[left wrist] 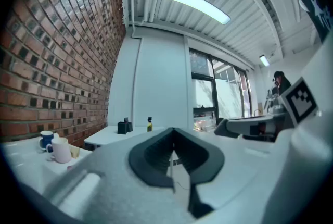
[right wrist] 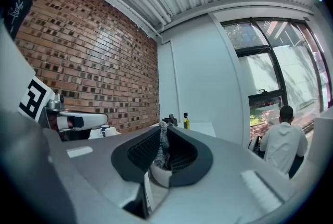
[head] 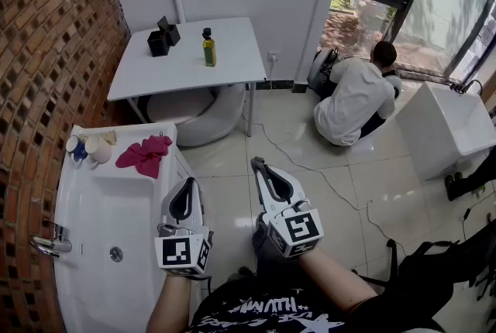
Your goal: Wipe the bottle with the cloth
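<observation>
A small yellow bottle [head: 208, 49] with a black cap stands upright on the white table [head: 186, 72] across the room; it also shows small and far in the left gripper view [left wrist: 149, 124] and the right gripper view [right wrist: 186, 121]. A pink cloth [head: 145, 155] lies crumpled on the back ledge of the white sink [head: 89, 207]. My left gripper [head: 187, 184] [left wrist: 173, 133] hangs level beside the sink's right edge, shut and empty. My right gripper [head: 258, 163] [right wrist: 163, 126] is over the floor tiles, its jaws together with nothing held. Both are far from the bottle.
A black holder [head: 163, 37] stands on the table left of the bottle. Two cups [head: 87, 147] sit by the cloth, and a tap [head: 50, 240] at the sink's left. A person [head: 353, 95] crouches by the window, beside a white box [head: 446, 126]. A cable [head: 310, 169] trails across the floor.
</observation>
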### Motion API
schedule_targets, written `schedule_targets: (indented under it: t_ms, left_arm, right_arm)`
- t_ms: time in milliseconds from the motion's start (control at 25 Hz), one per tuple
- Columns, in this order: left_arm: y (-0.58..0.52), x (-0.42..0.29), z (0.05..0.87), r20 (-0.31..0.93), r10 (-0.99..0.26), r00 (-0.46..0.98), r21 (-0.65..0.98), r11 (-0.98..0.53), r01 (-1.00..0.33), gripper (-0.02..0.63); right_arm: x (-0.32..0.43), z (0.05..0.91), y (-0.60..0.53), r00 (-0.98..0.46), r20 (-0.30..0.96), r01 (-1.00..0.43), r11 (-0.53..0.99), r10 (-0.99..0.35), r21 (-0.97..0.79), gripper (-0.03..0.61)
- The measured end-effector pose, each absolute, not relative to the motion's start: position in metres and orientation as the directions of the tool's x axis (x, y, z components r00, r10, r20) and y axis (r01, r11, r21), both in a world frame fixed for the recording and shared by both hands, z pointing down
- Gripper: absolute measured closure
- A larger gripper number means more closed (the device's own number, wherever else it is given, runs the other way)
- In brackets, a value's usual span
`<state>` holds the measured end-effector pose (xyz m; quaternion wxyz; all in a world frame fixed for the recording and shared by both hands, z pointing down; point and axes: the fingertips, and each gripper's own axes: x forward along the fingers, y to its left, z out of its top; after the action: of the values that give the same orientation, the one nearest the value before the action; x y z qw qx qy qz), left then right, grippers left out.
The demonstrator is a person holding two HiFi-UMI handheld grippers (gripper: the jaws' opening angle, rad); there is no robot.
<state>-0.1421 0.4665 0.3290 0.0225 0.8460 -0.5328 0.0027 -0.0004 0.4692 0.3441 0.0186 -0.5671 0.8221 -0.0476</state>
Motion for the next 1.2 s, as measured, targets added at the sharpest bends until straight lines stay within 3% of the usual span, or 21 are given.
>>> schedule_targets:
  t_ms: [400, 920, 1200]
  left_arm:
    - [0.360, -0.151, 0.358, 0.058, -0.932, 0.356, -0.013, -0.358, -0.934, 0.609]
    - [0.088, -0.079, 0.338, 0.041, -0.962, 0.271, 0.014, -0.271, -0.962, 0.609]
    - [0.010, -0.063, 0.348, 0.084, -0.964, 0.254, 0.009, -0.254, -0.967, 0.609]
  right_arm:
    - [0.008, 0.378, 0.334, -0.383, -0.009, -0.916, 0.381, -0.924, -0.123, 0.537]
    - [0.049, 0.342, 0.065, -0.530, -0.036, -0.839, 0.531, -0.847, -0.120, 0.537]
    - [0.061, 0.341, -0.018, -0.555, -0.029, -0.822, 0.554, -0.831, -0.134, 0.537]
